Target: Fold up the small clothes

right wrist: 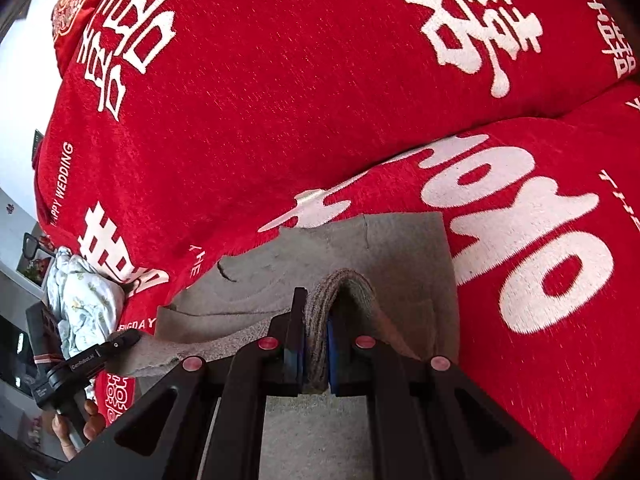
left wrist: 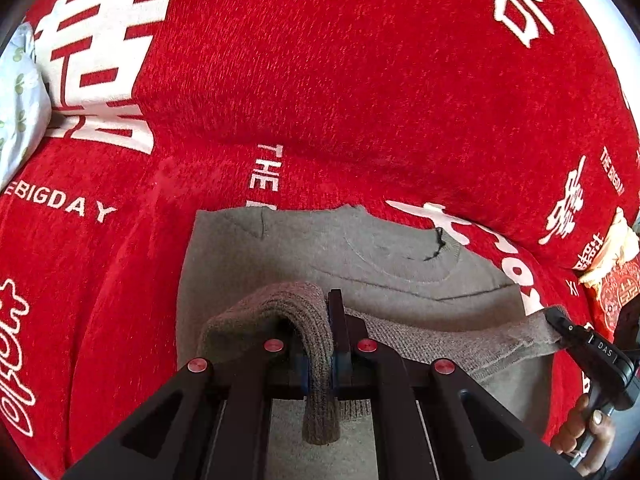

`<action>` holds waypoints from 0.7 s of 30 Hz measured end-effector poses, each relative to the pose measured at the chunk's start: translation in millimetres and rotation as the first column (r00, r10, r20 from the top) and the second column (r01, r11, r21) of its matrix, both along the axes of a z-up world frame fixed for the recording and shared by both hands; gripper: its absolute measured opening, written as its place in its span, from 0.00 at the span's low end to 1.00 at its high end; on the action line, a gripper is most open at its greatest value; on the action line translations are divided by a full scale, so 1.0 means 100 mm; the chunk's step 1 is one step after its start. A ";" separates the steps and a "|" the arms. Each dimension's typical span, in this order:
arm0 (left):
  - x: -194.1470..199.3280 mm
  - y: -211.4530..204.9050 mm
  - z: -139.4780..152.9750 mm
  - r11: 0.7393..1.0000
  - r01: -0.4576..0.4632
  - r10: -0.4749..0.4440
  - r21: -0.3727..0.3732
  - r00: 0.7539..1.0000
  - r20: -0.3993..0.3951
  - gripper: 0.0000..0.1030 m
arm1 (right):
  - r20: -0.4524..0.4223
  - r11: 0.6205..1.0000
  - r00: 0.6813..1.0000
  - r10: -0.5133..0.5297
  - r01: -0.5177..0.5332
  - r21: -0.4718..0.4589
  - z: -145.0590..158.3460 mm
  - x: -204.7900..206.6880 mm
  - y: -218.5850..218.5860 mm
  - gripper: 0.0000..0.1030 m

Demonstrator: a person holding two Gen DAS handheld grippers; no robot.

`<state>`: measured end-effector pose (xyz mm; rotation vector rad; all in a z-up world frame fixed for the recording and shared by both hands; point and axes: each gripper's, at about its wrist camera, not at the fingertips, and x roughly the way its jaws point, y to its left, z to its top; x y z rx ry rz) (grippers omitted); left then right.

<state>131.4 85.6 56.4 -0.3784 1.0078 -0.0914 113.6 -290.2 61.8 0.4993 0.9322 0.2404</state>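
While the grey sweater lies flat on the red blanket, its neckline faces away from you toward the cushions and its body runs back toward you, so the long axis follows the line of your tools. The ribbed hem edge is lifted off the body and stretched crosswise between your two tools, at right angles to that axis.

Your left gripper is clamped on the ribbed hem; the knit bunches over the left finger and hangs down between the blue pads. Your right gripper is likewise clamped on a fold of the same hem, which arches up over the right finger.

Both tools point forward and slightly down at the sweater, held level with each other. In the left view your right hand wraps the handle from below; in the right view your left hand does the same.

A pale floral cloth sits bundled on the blanket's left side, apart from the sweater.
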 end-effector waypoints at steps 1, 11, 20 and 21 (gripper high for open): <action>0.03 0.01 -0.02 1.000 -0.003 0.003 -0.003 1.000 -0.004 0.07 | -0.001 1.000 1.000 0.001 -0.001 -0.003 -0.01 0.02 0.01 0.09; 0.34 -0.03 -0.25 1.000 0.007 -0.007 0.013 0.999 -0.054 0.07 | -0.043 1.000 0.999 -0.010 0.009 -0.023 -0.20 0.27 0.02 0.09; 0.59 0.03 -0.50 0.999 -0.007 -0.001 -0.047 0.988 -0.157 0.09 | -0.102 0.998 0.995 -0.021 0.016 -0.056 -0.34 0.47 0.07 0.09; 0.60 0.03 -0.52 0.999 -0.005 -0.003 -0.048 0.987 -0.162 0.09 | -0.106 0.998 0.994 -0.022 0.016 -0.056 -0.35 0.48 0.07 0.09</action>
